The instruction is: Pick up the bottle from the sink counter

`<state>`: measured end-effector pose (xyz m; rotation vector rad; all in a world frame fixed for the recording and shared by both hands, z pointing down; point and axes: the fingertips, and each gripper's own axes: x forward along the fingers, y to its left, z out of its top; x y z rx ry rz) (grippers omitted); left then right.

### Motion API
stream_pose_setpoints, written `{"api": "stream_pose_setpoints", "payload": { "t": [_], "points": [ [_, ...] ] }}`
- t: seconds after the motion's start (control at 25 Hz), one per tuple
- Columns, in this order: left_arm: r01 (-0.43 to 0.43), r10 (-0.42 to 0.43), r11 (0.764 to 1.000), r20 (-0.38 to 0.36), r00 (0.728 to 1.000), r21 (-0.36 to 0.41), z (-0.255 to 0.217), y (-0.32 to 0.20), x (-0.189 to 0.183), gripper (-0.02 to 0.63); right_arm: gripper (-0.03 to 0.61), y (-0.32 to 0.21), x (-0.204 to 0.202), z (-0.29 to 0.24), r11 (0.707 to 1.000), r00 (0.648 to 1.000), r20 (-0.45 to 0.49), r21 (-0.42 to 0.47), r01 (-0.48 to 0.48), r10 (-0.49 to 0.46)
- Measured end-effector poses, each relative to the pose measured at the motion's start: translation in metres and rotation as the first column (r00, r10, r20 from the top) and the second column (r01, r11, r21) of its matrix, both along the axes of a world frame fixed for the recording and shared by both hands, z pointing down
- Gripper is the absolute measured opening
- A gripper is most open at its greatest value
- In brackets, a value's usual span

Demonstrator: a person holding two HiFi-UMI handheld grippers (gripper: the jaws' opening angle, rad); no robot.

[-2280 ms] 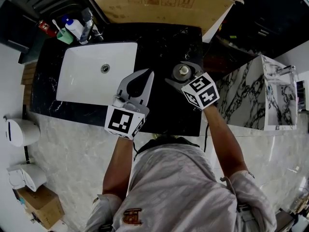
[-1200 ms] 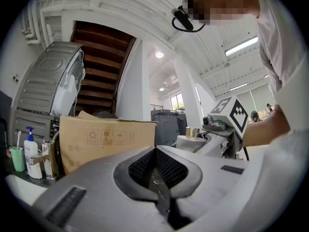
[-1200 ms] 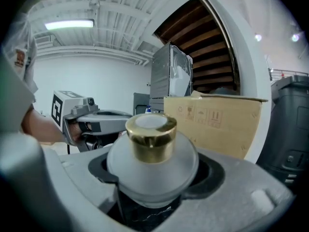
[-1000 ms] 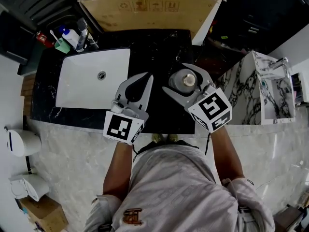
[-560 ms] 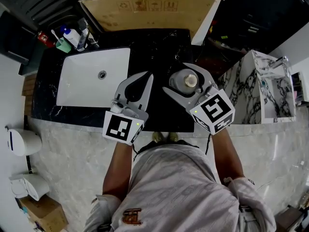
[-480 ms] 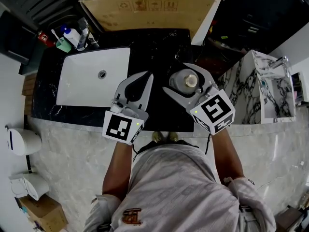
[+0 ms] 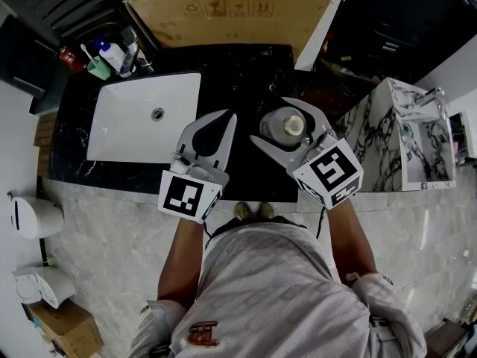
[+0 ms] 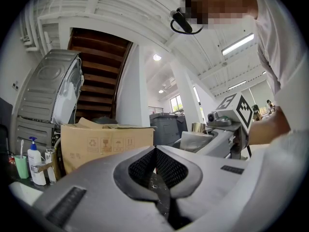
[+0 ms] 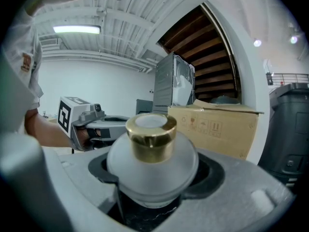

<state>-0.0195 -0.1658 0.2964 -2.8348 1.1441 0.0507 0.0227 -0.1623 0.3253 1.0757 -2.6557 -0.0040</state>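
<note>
Fingers (image 9: 231, 186) of the right gripper (image 7: 270, 119) are closed round the bottle (image 9: 152, 161), their pads pressing its frosted round belly on both sides, a little below the gold cap (image 9: 151, 135) that stands up clear of them; the bottle sits upright and deep in the grip, near the throat rather than out at the tips; so the grasp looks made, and the step in hand is, I judge, the lift itself; dark stone shows just beneath the bottle, and I cannot tell whether its base is off the counter (image 7: 246, 73) yet; the next move calls for a straight, level rise with steady pressure, since a smooth rounded body could slide or tip between the pads if the squeeze slackens or the wrist rolls; beside it, a little apart on the person's left, the left gripper (image 7: 228, 116) hangs over the counter with its jaws brought together on nothing, taking no part; farther left the white sink (image 7: 127, 136) is set into the counter, well away from the bottle; beyond both, a cardboard box (image 7: 223, 10) stands at the counter's back edge, with a few toiletries (image 7: 112, 51) at the far left corner.
</note>
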Motion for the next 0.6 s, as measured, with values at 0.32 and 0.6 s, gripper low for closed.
{"api": "stream_pose_setpoints", "payload": {
  "t": [0.32, 0.6],
  "points": [
    [0.002, -0.002, 1.000, -0.005, 1.000, 0.006, -0.0011, 0.0010, -0.0003, 0.000, 0.339, 0.0023, -0.0009, -0.0027, 1.000, 1.000, -0.002, 0.007, 0.007, -0.007],
    [0.002, -0.002, 1.000, -0.010, 1.000, -0.001, -0.0015, 0.0014, -0.0021, 0.000, 0.339, 0.0030, -0.0021, -0.0037, 1.000, 1.000, -0.004, 0.005, 0.005, -0.005]
  ]
}}
